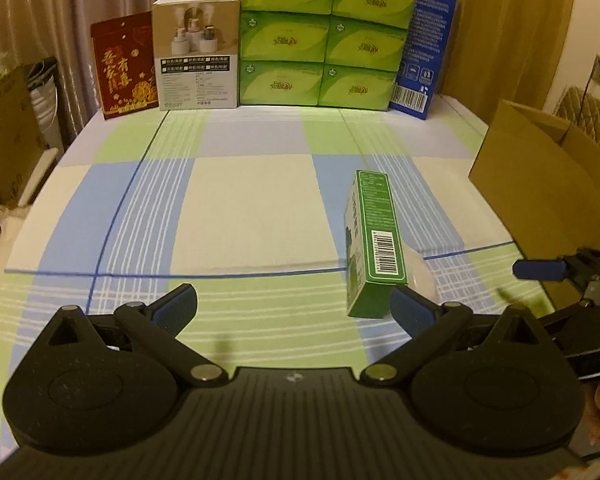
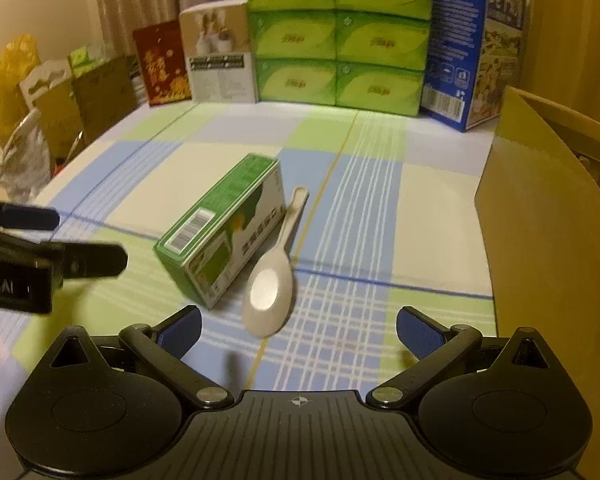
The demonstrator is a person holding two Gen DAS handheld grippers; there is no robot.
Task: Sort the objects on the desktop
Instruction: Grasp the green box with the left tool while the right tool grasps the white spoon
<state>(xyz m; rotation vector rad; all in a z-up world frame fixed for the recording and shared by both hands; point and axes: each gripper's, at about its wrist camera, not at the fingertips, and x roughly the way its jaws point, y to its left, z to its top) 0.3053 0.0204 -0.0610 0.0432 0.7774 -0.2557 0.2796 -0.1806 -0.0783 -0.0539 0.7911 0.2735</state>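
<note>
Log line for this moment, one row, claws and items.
left claw: open, empty | right claw: open, empty | green box: on tablecloth | white spoon: beside box | cardboard box: right edge

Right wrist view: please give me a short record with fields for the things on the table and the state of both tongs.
green box: lying on checked cloth
white spoon: right of the box, bowl toward camera
cardboard box: far right
right tongs: open, empty
left tongs: open, empty
</note>
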